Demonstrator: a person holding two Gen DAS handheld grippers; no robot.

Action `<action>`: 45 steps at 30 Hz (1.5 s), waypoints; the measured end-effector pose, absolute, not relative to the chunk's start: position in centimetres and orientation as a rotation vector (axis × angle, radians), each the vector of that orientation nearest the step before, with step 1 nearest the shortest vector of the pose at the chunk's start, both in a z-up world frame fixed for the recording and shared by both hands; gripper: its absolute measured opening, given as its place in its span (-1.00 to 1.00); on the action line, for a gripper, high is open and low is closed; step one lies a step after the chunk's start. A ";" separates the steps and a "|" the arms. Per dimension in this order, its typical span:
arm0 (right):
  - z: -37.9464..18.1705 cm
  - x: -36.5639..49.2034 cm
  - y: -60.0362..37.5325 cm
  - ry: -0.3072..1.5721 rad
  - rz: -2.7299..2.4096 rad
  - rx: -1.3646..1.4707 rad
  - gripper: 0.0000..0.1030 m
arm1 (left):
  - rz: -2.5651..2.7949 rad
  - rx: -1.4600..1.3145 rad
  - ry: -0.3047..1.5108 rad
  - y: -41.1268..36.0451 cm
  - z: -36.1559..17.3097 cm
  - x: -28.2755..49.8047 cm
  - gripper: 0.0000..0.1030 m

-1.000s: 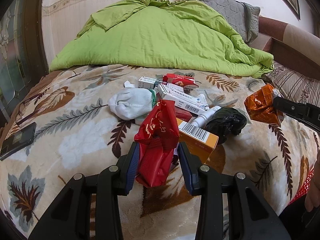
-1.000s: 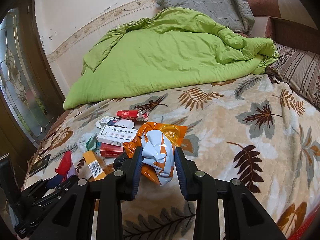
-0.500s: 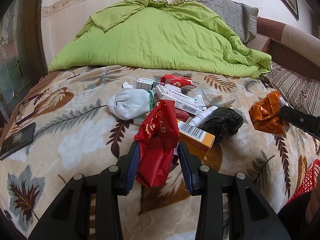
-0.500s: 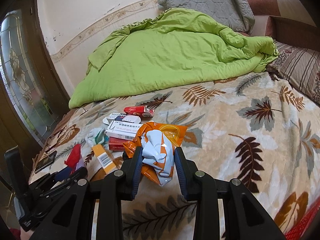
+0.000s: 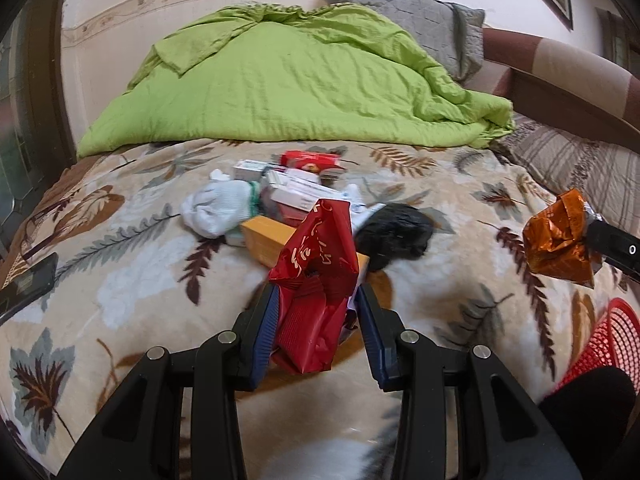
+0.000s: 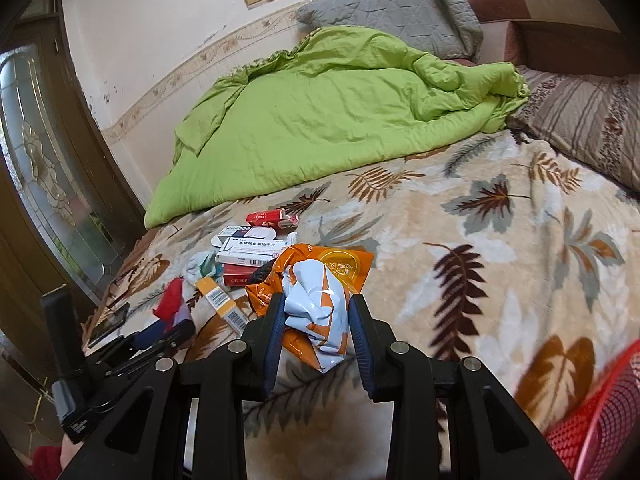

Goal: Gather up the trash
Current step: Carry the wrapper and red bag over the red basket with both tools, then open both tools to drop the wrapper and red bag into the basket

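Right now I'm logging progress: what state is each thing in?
left claw: shut on red wrapper
right claw: shut on orange packet
black bag: crumpled, lying on bed
red basket: at bed's edge, contents hidden

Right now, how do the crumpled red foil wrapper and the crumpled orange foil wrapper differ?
The red foil wrapper is plain red with pale script; the orange foil wrapper shows a pale blue-white inside. The red one sits in the left gripper, the orange one in the right gripper. Both are clamped and lifted off the bed.
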State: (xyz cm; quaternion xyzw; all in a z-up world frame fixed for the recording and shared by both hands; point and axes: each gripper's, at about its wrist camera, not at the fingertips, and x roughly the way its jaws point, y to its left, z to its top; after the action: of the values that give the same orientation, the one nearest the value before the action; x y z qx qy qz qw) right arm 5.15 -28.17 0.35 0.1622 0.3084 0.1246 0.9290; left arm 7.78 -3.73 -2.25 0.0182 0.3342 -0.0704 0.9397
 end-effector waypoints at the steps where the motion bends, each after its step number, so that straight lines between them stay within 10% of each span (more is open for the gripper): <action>1: 0.4 4.8 -28.6 0.630 0.252 0.336 -0.33 | -0.154 0.039 0.682 -4.1 -2.1 7.5 -0.26; 25: -1.0 -12.3 -54.1 0.617 -0.286 0.511 -0.33 | -0.963 0.269 0.749 -34.9 1.7 -2.4 -0.25; 29: -1.7 -13.5 -55.9 0.625 -0.318 0.546 -0.24 | -1.013 0.293 0.781 -38.5 1.0 -3.3 0.30; 45: 0.2 -11.1 -50.9 0.575 -0.147 0.484 0.13 | -0.717 0.241 0.721 -26.7 2.6 -2.5 0.46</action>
State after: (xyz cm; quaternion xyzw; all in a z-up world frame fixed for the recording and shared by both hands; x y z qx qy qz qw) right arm -11.09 -50.89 0.16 0.2360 0.2806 -0.0717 0.9276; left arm -2.48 -26.73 2.57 0.1151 0.3443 -0.3426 0.8665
